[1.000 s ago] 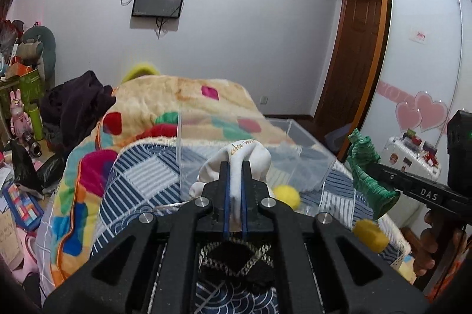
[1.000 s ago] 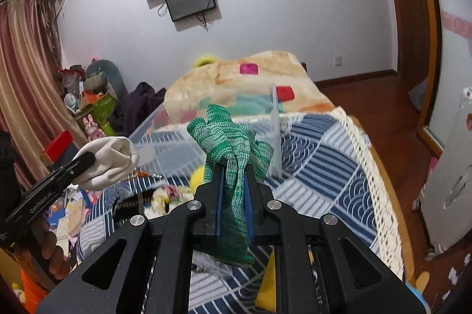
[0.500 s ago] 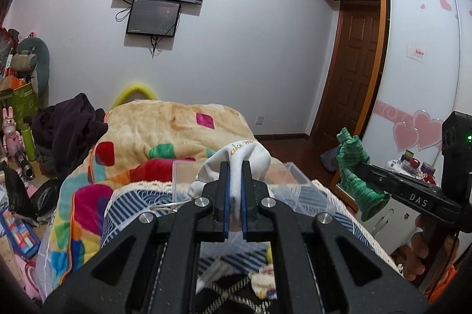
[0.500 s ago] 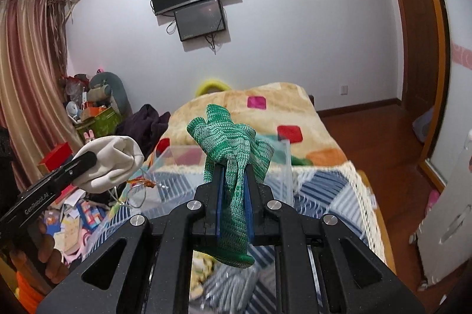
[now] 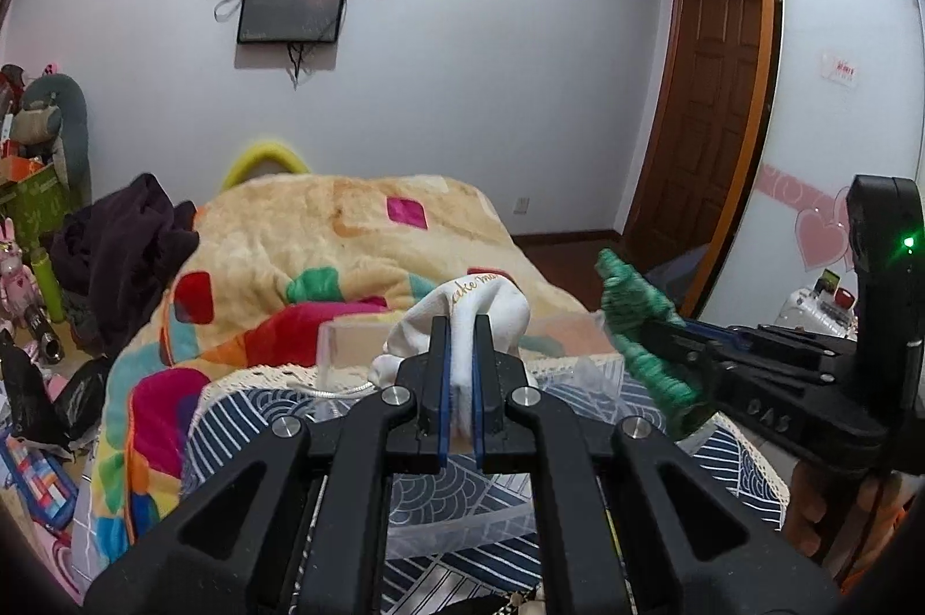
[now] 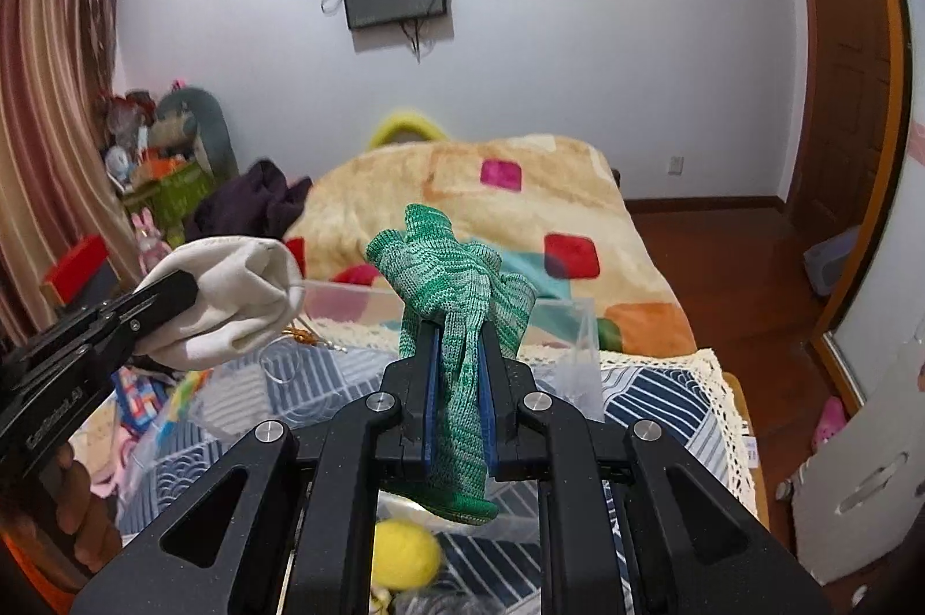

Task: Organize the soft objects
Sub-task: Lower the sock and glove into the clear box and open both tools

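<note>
My left gripper (image 5: 457, 326) is shut on a white sock (image 5: 483, 306) and holds it up above a clear plastic bin (image 5: 347, 346). The sock also shows in the right wrist view (image 6: 237, 303), with the left gripper (image 6: 167, 294) at the left. My right gripper (image 6: 457, 332) is shut on a green knit glove (image 6: 457, 268) held in the air over the bin (image 6: 584, 349). The glove shows in the left wrist view (image 5: 636, 320) at the right. A yellow soft ball (image 6: 404, 554) lies below the right gripper.
The bin stands on a blue-and-white patterned cover (image 6: 653, 401) in front of a bed with a colourful blanket (image 5: 324, 233). Dark clothes (image 5: 121, 239) and clutter lie at the left. A wooden door (image 5: 717, 106) and wardrobe are at the right.
Both grippers rose and tilted up, then settled slightly; the bin sank lower in both views. The two grippers came closer together. Both stay shut on their items.
</note>
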Demonstrator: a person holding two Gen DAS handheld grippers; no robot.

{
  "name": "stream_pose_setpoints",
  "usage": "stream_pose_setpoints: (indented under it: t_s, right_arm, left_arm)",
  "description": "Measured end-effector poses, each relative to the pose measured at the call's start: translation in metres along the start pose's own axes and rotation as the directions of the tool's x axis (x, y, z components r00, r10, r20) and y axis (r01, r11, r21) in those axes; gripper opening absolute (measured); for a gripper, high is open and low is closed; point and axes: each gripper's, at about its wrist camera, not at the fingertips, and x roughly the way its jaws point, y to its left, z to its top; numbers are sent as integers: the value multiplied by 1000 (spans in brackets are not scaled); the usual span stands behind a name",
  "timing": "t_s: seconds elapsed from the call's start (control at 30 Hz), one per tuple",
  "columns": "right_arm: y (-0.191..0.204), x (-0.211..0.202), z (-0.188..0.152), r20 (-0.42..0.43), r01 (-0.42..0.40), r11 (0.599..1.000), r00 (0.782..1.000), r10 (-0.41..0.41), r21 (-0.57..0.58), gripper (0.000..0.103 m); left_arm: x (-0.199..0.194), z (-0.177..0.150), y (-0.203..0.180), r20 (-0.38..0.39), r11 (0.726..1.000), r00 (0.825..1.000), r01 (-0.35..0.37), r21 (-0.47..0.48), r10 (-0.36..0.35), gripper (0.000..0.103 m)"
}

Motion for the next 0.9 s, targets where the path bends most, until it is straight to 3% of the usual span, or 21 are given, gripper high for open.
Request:
stream_pose_setpoints:
  t_s: [0.23, 0.5, 0.73, 0.9]
  right_arm:
    - [-1, 29, -7, -113, 2, 1000, 994, -2, 2, 11]
    - [0, 48, -14, -225, -13, 1000, 974, 10, -10, 11]
    - [3, 53, -17, -276, -7, 999, 961, -3, -35, 13]
    - [-4, 49, -16, -275, -22, 1000, 961, 23, 7, 23]
  left_arm:
    - [38, -13, 0, -123, 1000, 992, -17, 15, 18, 5]
    - [65, -32, -1, -252, 999, 967, -17, 31, 24, 5]
    - [62, -38, -4, -270, 998, 962, -13, 60, 29, 7]
    - [49, -34, -4, -257, 998, 966, -9, 57, 23, 22]
